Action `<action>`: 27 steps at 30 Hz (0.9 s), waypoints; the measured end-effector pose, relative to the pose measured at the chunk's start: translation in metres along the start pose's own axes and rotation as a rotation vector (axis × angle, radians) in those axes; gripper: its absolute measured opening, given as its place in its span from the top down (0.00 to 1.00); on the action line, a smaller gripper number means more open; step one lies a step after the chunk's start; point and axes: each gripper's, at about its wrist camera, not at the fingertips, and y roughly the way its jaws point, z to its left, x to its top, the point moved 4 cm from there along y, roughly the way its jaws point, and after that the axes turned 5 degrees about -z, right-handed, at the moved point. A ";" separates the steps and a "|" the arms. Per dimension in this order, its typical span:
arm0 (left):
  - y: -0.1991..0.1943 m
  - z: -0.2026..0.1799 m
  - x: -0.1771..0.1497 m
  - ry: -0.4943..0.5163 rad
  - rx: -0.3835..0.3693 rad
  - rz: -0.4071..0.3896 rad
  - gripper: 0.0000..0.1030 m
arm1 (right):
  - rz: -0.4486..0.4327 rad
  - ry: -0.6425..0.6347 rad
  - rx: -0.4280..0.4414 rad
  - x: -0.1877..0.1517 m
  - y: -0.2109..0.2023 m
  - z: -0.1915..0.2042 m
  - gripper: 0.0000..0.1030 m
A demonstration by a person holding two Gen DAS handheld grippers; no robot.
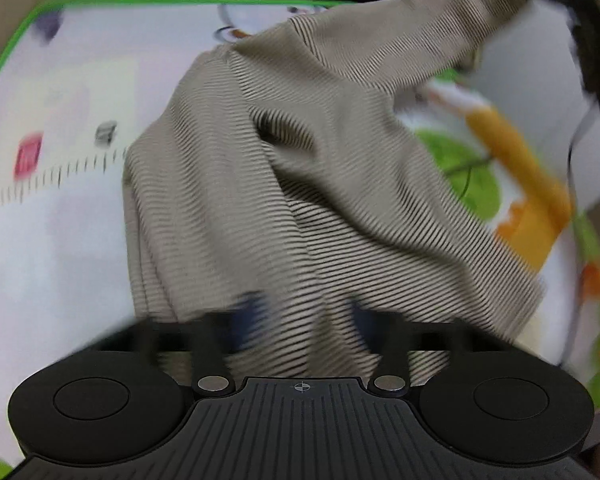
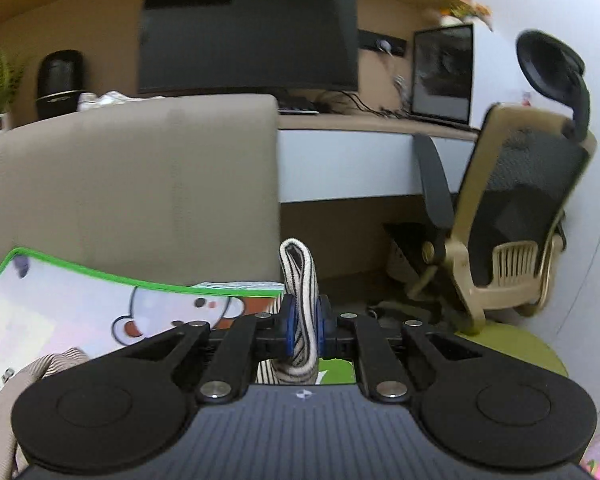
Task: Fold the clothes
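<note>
A beige garment with thin dark stripes (image 1: 260,160) hangs lifted over a printed play mat with a green border (image 1: 60,240). Its near edge bunches down into my left gripper (image 1: 306,316), which is shut on it; the cloth hides most of the blue pads and the view is blurred. One corner of the garment stretches up to the top right. In the right wrist view, my right gripper (image 2: 304,328) is shut on a folded band of the striped garment (image 2: 300,268), which sticks up between the blue pads. More of the garment (image 2: 52,364) lies at the lower left on the mat (image 2: 80,304).
A beige upholstered panel (image 2: 140,184) stands behind the mat. Beyond it a desk carries a dark monitor (image 2: 248,36) and a laptop (image 2: 442,72). An office chair (image 2: 520,208) leans at the right over a round green rug (image 2: 540,356).
</note>
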 end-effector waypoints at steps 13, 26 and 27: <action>-0.059 0.146 0.063 -0.308 0.264 -0.294 0.90 | 0.037 0.017 -0.207 -0.022 0.013 -0.046 0.91; 0.014 -0.016 -0.022 0.210 0.187 0.029 0.23 | 0.130 0.022 -0.057 -0.073 0.021 -0.002 0.90; 0.020 -0.012 -0.022 0.197 0.185 0.030 0.38 | 0.126 0.016 -0.051 -0.072 0.019 0.001 0.90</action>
